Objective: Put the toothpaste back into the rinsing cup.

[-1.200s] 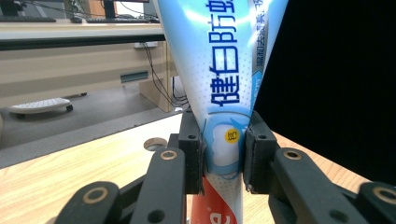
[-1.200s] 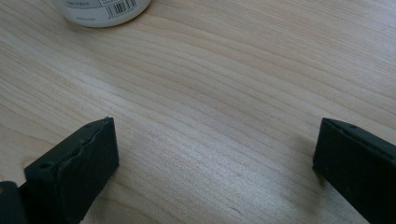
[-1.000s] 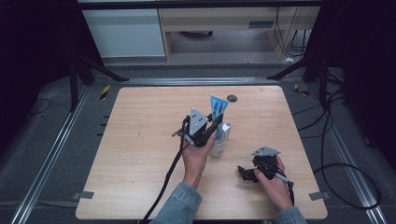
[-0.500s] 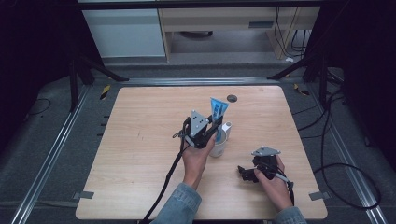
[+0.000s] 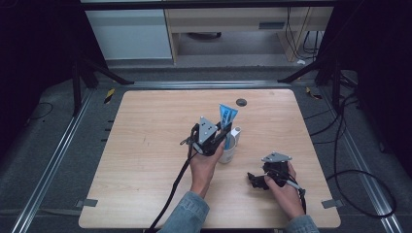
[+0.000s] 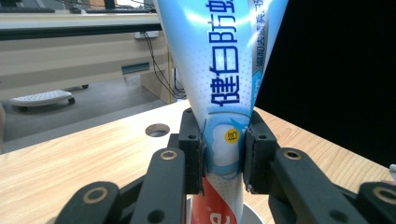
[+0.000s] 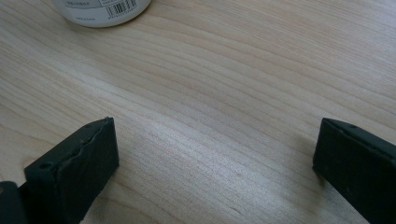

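Note:
A blue and white toothpaste tube (image 5: 226, 117) stands upright in a white cup (image 5: 228, 151) near the middle of the table. My left gripper (image 5: 219, 137) is shut on the tube (image 6: 223, 93) just above the cup rim (image 6: 254, 215), its pads (image 6: 193, 154) pressing both sides. My right gripper (image 5: 253, 180) rests low over the table to the right of the cup, jaws wide apart with bare wood between them (image 7: 215, 154). The cup's base (image 7: 100, 10) shows at the top left of the right gripper view.
The wooden table (image 5: 145, 145) has a round dark hole (image 5: 241, 102) near its far edge. Beyond the table stand a white cabinet (image 5: 131, 29) and a low shelf (image 5: 233, 24). Cables (image 5: 340, 160) trail on the floor at the right.
The left gripper and the tube have shifted only slightly. The right gripper has stayed in place.

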Demonstrator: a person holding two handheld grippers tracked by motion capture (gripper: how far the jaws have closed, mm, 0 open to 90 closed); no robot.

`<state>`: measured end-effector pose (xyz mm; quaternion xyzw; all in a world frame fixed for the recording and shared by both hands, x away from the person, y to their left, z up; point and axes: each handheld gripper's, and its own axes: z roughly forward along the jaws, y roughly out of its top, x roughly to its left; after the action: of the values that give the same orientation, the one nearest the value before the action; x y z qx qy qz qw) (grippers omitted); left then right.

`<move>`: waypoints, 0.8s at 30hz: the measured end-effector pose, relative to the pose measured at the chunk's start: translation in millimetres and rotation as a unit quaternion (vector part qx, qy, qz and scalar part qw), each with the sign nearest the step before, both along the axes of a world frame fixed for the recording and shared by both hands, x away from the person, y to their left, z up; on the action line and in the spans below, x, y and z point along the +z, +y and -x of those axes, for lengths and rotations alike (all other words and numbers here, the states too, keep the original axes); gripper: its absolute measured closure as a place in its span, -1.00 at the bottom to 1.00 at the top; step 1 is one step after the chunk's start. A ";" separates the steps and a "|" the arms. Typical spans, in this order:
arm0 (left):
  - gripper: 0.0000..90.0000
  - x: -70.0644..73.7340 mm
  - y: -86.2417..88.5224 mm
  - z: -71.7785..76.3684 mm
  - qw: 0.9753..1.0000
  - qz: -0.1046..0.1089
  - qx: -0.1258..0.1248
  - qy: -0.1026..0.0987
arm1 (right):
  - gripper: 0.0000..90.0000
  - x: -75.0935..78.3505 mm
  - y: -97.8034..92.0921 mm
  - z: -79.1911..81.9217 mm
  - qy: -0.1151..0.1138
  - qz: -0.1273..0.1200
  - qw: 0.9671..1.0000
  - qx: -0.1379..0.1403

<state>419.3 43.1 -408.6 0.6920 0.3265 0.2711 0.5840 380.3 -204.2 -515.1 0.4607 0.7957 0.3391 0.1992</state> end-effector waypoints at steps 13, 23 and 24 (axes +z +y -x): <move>0.61 -8.3 1.3 -1.5 1.000 -0.007 0.002 0.010 | -0.99 0.0 0.0 0.0 0.000 0.000 1.000 0.000; 0.61 -11.5 0.2 -3.2 1.000 -0.025 0.001 0.017 | -0.99 0.0 0.0 0.0 0.000 0.000 1.000 0.000; 0.61 -12.0 0.1 -3.3 0.999 -0.027 0.001 0.017 | -0.99 0.0 0.0 0.0 0.000 0.000 1.000 0.000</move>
<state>422.6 43.2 -420.6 0.7119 0.3293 0.2686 0.5590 380.4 -204.2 -515.1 0.4606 0.7957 0.3390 0.1993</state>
